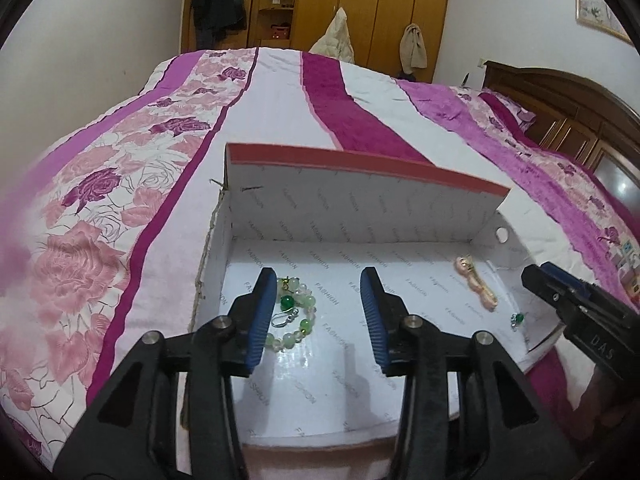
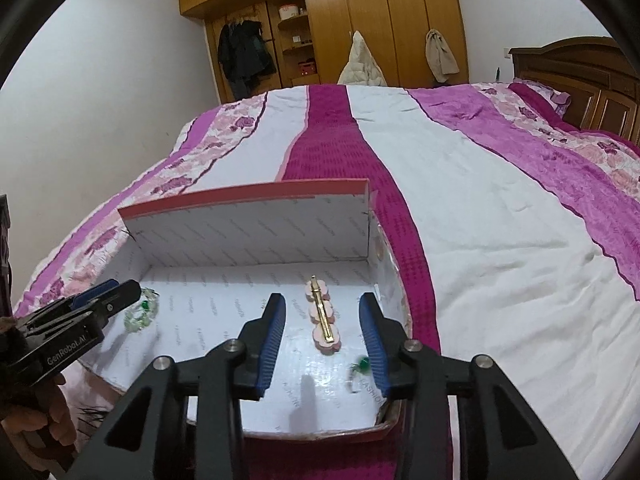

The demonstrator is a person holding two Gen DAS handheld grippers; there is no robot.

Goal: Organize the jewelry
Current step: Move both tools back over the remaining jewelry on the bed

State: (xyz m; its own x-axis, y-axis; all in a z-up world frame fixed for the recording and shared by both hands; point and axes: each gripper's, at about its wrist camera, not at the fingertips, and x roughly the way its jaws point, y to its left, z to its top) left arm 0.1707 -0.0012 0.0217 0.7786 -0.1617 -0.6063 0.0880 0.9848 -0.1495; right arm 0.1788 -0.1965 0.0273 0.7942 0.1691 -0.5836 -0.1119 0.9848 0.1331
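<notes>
While the box [image 2: 248, 236] sits open on the bed [image 2: 500, 220] | both claws, left [image 1: 318, 320] and right [image 2: 324, 340], gape empty | pink hair clip [image 2: 323, 320] lies near-to-far at right | bead bracelet [image 1: 294, 312] at left | green earring [image 2: 362, 366] near right.

We see our left gripper [image 1: 318, 320] held open over a white box [image 1: 360, 208] that sits on the bed [image 1: 280, 92]. A green bead bracelet [image 1: 294, 314] lies on the box floor just beside the left finger, with a green earring [image 1: 286, 312] inside its ring. A pink hair clip [image 1: 476, 284] lies toward the right wall, and a second small green earring [image 1: 517, 319] nearby. Our right gripper [image 1: 536, 280] reaches in over the right wall; we cannot tell how its jaws stand.
</notes>
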